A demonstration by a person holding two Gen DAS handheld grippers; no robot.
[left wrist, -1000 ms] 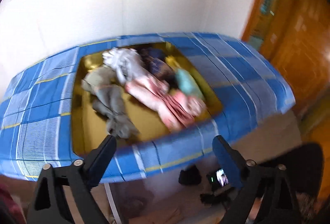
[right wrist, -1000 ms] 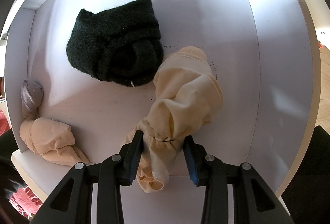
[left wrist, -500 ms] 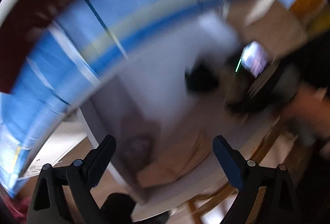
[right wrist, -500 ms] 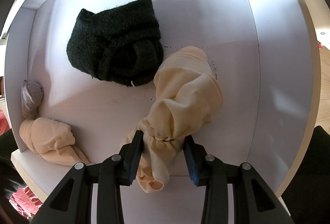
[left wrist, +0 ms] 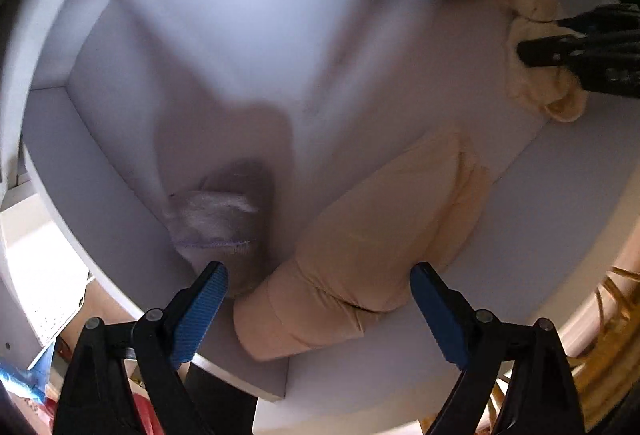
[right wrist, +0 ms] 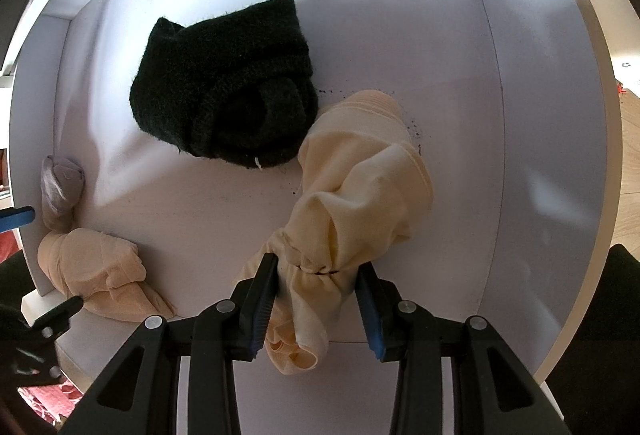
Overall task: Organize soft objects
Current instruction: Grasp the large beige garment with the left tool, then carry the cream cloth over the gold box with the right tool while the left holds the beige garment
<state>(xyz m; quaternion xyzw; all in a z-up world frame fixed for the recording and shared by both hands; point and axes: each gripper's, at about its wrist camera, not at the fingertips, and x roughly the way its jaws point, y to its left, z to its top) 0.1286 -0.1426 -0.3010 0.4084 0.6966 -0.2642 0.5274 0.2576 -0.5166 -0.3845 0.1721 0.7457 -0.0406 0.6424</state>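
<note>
Right gripper [right wrist: 316,287] is pinched on the gathered neck of the cream knit sock bundle [right wrist: 360,195], jaws squeezing the fabric from both sides while the fat end of it rests on the floor of the white shelf compartment [right wrist: 460,35]. That bundle sits touching the black fuzzy knitted roll [right wrist: 228,83] behind it. Left gripper [left wrist: 318,309] is spread wide with nothing in it, pointing down over the beige nylon stocking bundle [left wrist: 384,235], which lies between its blue pads [left wrist: 202,309] but isn't touched by them. Just beside that one, tucked against the side wall, is a small greyish sheer stocking ball [left wrist: 224,211].

My guess is the cream bundle is about to be let go, so I'd open the jaws slowly and lift straight out so the loose cuff doesn't snag on a pad and drag it back. For the left one, if the beige bundle is the target, I'd centre on its thick middle rather than the thin end by the shelf's front edge.

Hard to see: the left view is soft and blurry, the black roll is cut off at the top there, and I can't tell whether the grey ball is a separate item or tied to the beige one.
</note>
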